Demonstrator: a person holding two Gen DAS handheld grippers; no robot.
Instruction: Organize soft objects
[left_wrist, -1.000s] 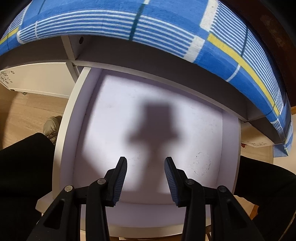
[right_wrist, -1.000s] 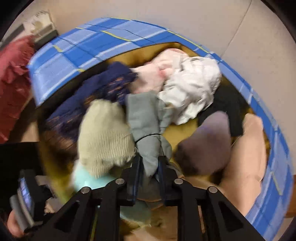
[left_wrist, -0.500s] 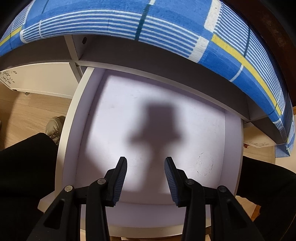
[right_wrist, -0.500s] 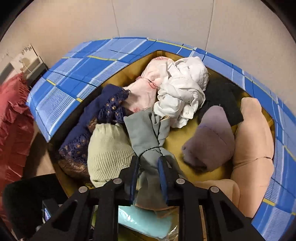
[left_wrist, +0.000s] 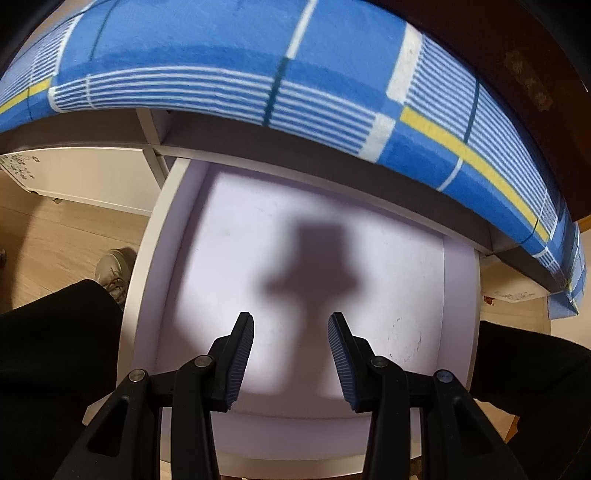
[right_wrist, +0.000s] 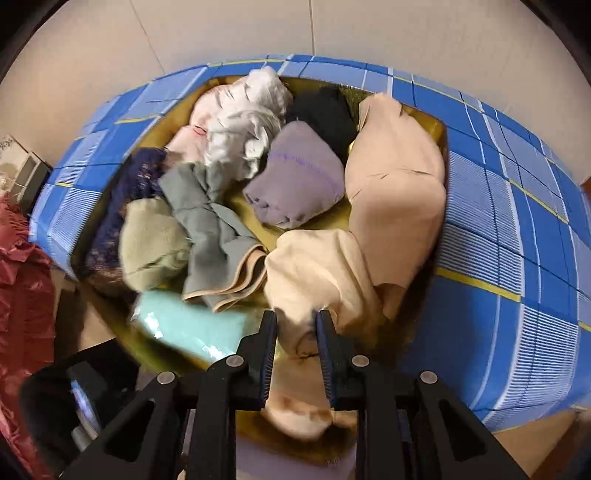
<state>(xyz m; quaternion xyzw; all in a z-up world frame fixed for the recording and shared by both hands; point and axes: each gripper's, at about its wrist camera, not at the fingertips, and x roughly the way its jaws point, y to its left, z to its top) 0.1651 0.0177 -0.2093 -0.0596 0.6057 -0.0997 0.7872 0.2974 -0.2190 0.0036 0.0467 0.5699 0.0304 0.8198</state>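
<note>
In the right wrist view a yellow tray (right_wrist: 436, 127) holds a heap of soft clothes: a grey-green cloth (right_wrist: 207, 221), a pale green knit (right_wrist: 151, 247), a purple cloth (right_wrist: 295, 184), a white cloth (right_wrist: 247, 122), a navy lace piece (right_wrist: 122, 206) and a large beige cloth (right_wrist: 395, 206). My right gripper (right_wrist: 294, 332) is partly open over the near end of a cream cloth (right_wrist: 317, 277), gripping nothing. My left gripper (left_wrist: 291, 336) is open and empty above a white drawer (left_wrist: 458, 314).
A blue checked cloth (right_wrist: 517, 221) covers the table under the tray and hangs over the drawer (left_wrist: 258, 74). A teal packet (right_wrist: 184, 325) lies at the tray's near edge. A red fabric (right_wrist: 22, 280) hangs at the left. The person's dark legs (left_wrist: 55, 350) flank the drawer.
My right gripper has let go of the grey-green cloth, opened a little and moved right, to the cream cloth. The left gripper stays open over the drawer, nearly still.
</note>
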